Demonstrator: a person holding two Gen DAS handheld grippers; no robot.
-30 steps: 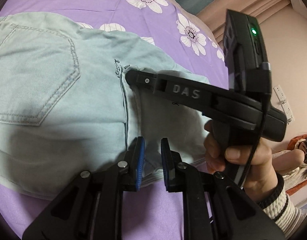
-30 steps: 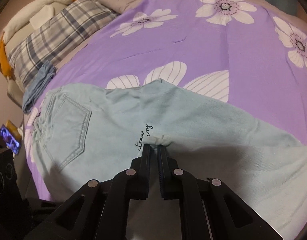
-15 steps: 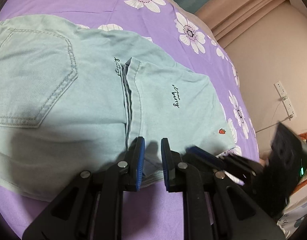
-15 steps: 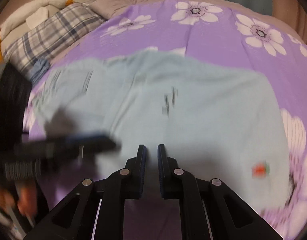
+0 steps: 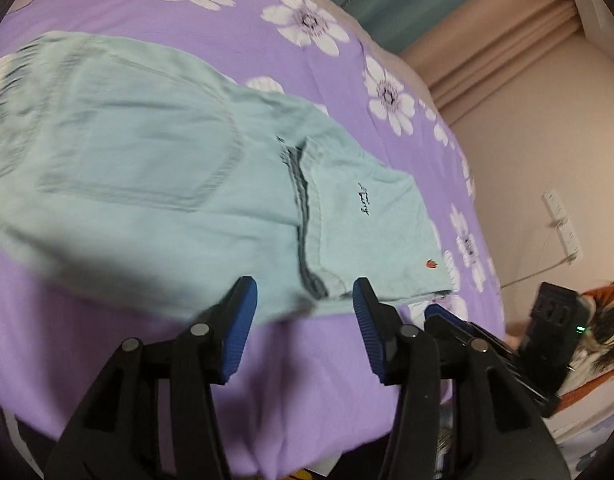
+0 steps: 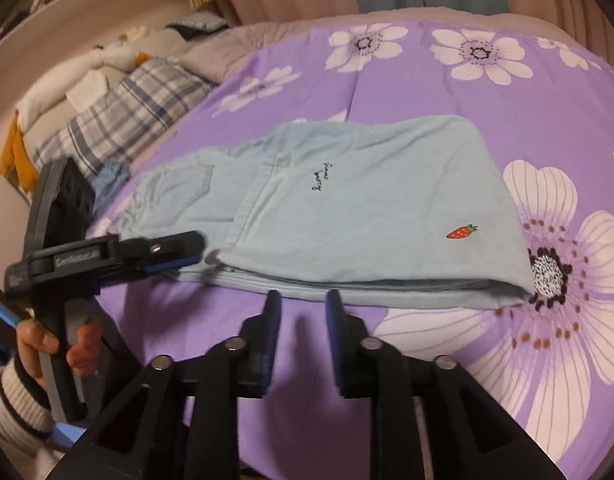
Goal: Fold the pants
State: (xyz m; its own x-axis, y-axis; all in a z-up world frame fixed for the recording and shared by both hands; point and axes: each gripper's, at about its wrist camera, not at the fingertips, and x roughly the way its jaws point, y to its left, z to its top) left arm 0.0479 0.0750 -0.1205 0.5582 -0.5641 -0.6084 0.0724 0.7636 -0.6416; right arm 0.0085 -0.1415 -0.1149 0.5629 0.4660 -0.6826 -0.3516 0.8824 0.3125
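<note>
The light blue pants (image 5: 147, 184) lie flat on the purple flowered bedspread (image 5: 87, 344), with the leg ends folded over the upper part (image 6: 367, 208). A small red strawberry (image 6: 461, 232) and dark script show on the folded layer. My left gripper (image 5: 305, 320) is open and empty, just in front of the pants' near edge. In the right wrist view it appears side-on (image 6: 179, 250) at the left end of the pants. My right gripper (image 6: 303, 320) is open and empty, just short of the folded edge.
The bedspread (image 6: 507, 80) covers the bed. A plaid pillow (image 6: 119, 120) and white bedding (image 6: 87, 76) lie at the far left. A folded blue garment (image 6: 111, 178) sits beyond the pants. Curtains (image 5: 487, 52) and a wall (image 5: 547, 152) stand to the right.
Both grippers have let go of the pants, opened and drawn back toward the bed's edge. The right gripper left the middle of the pants, which now lie folded.
</note>
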